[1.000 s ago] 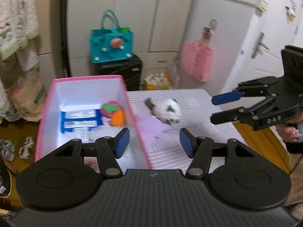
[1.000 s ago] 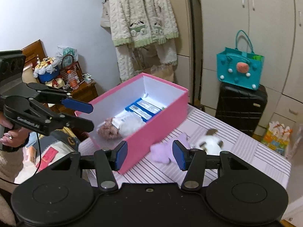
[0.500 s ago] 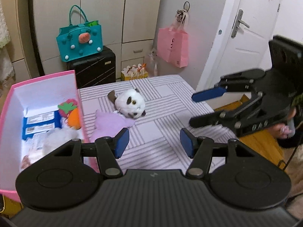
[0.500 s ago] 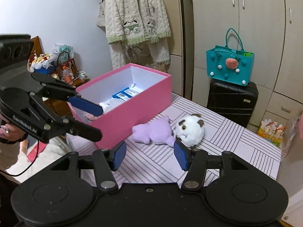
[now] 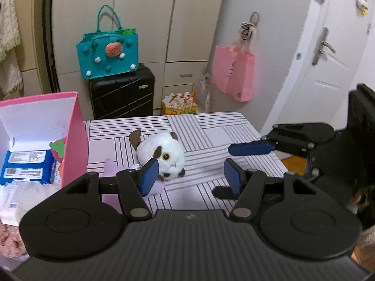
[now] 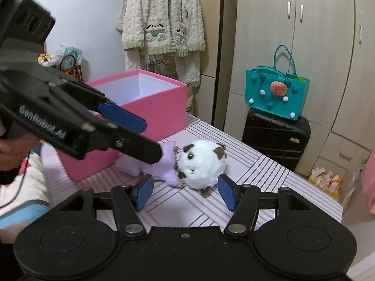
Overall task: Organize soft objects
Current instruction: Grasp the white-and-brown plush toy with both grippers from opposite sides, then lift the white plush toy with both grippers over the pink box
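Observation:
A round white plush with brown patches point(image 5: 161, 157) point(image 6: 202, 165) lies on the striped table, touching a purple plush point(image 5: 112, 167) point(image 6: 161, 164) beside it. The pink box point(image 5: 75, 138) point(image 6: 154, 114) stands at the table's left and holds blue packets point(image 5: 25, 166), a strawberry toy and white wrapping. My left gripper point(image 5: 191, 179) is open and empty, just short of the white plush. My right gripper point(image 6: 185, 192) is open and empty, with the white plush just ahead between its fingers. Each gripper shows in the other's view: the right point(image 5: 250, 148), the left point(image 6: 121, 117).
A black suitcase point(image 5: 121, 96) with a teal bag point(image 5: 107, 56) on it stands behind the table. A pink bag point(image 5: 232, 75) hangs on the wall by the door. A yellow gift bag point(image 5: 179, 105) sits on the floor. A cardigan point(image 6: 164, 16) hangs behind the box.
Both grippers have moved down and closer to the white plush. The left has swung away from the box toward the table's middle. Both stay open and empty.

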### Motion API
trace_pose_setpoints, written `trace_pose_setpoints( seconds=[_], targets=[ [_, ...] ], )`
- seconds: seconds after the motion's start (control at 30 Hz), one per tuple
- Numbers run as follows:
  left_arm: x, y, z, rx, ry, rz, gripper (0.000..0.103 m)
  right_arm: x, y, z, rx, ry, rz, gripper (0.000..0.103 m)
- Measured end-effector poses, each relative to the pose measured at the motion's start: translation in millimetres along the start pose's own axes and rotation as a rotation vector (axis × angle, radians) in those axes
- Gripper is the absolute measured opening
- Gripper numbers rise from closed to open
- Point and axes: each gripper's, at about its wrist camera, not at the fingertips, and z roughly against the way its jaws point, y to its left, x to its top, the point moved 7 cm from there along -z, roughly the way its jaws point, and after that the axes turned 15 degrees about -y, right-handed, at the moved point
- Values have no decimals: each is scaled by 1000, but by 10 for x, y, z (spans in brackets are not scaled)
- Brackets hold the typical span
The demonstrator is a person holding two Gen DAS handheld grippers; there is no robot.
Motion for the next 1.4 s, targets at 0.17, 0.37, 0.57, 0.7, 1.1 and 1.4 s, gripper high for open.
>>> trace_pose_setpoints(
  seconds=[0.17,0.37,0.57,0.7,1.1,1.4],
  targets=[
    [-78,134,-310,73,0,35,61,-140,-104,-259,-4,-43,27,70],
    [-203,269,-621,119,0,93,61,-251,-257,-583,-6,-44,-14,70],
    [-285,347,-817,179,4,113,61,-357,-333,-813,39,-22,-123,71],
    [-345,402,-916,189,19,148,59,-393,-310,-878,71,-7,-136,71],
    [-376,337,-968,193,35,127,54,-443,-298,-972,41,-12,-97,73],
    [-301,166,-880,172,29,93,53,-365,-276,-787,-30,-44,-58,68]
  ],
)
